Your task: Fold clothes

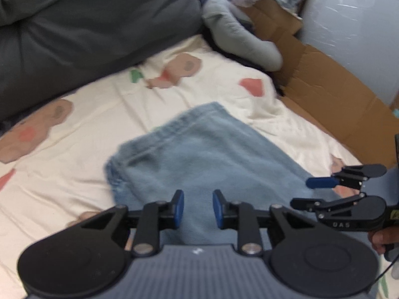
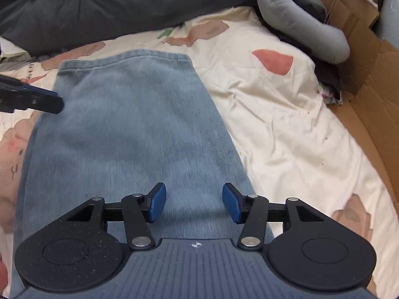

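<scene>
Light blue jeans (image 2: pixel 129 129) laid flat on a bed sheet (image 2: pixel 274 124), cream with pink, tan and green patches. Long axis running straight away from the right wrist camera, hemmed end (image 2: pixel 124 56) farthest off, toward a dark grey duvet (image 2: pixel 99 5).

Right gripper (image 2: pixel 194 204) poised over the near part of the denim, blue-padded fingers (image 2: pixel 157 203) wide apart, nothing between them. Left gripper (image 1: pixel 198 209) likewise over the jeans from the left side, fingers apart and empty.

Letters "DAS" (image 1: pixel 341 225) readable in white on the right gripper's black body, seen from the left wrist camera. A hand (image 1: pixel 381 240) just visible behind it.

Grey plush toy (image 2: pixel 299 20) at the far right of the bed, beside flattened brown cardboard (image 2: pixel 369 79).
</scene>
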